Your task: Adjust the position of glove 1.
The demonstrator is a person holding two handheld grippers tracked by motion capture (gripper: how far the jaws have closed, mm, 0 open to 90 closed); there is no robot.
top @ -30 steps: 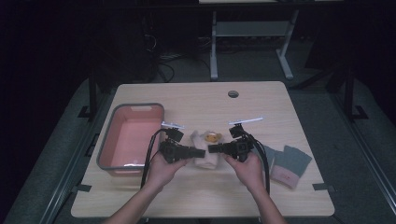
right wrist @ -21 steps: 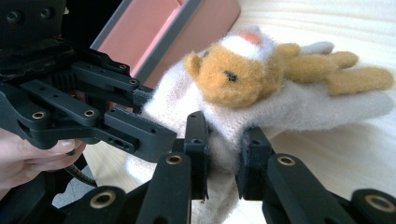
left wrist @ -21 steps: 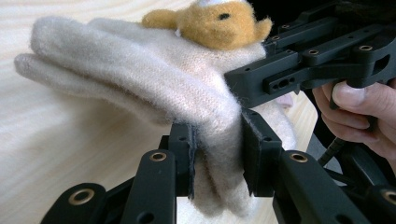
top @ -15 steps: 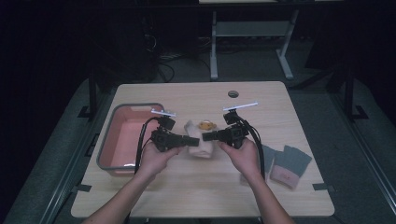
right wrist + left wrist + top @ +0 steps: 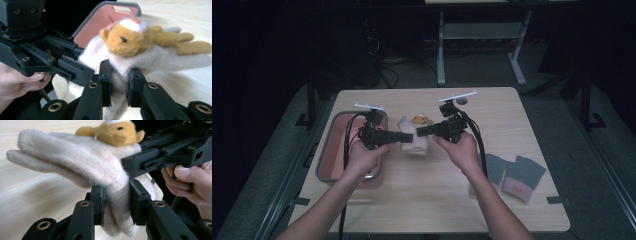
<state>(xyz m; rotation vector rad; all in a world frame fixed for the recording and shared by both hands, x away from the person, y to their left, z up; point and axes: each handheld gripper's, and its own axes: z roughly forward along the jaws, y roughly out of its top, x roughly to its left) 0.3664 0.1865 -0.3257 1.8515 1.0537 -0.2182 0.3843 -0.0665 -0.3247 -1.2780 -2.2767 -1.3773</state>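
Your left claw (image 5: 404, 137) is pinching the cuff end of the cream wool glove (image 5: 417, 141); in the left gripper view the pads squeeze the knit (image 5: 82, 165) between them, fabric bulging above and below. Your right claw (image 5: 424, 131) is pinching the same glove from the opposite side, pads pressed into the wool just under the small tan plush bear (image 5: 127, 41) sewn on top. Both claws point at each other, tips close, glove held between them above the table (image 5: 432, 200). Glove fingers stick out sideways and level, off the wood. In the right gripper view the bear has a white cap, its limbs lying along the glove's back.

The pink tray with grey rim (image 5: 332, 150) sits at the table's left, under and beside your left hand (image 5: 364, 157). Your right hand (image 5: 462, 150) is over mid-table. A pair of grey gloves with pinkish cuffs (image 5: 514, 172) lies flat near the right edge, well apart from the held glove. A dark round cap (image 5: 461, 101) sits near the far edge, behind the right claw.
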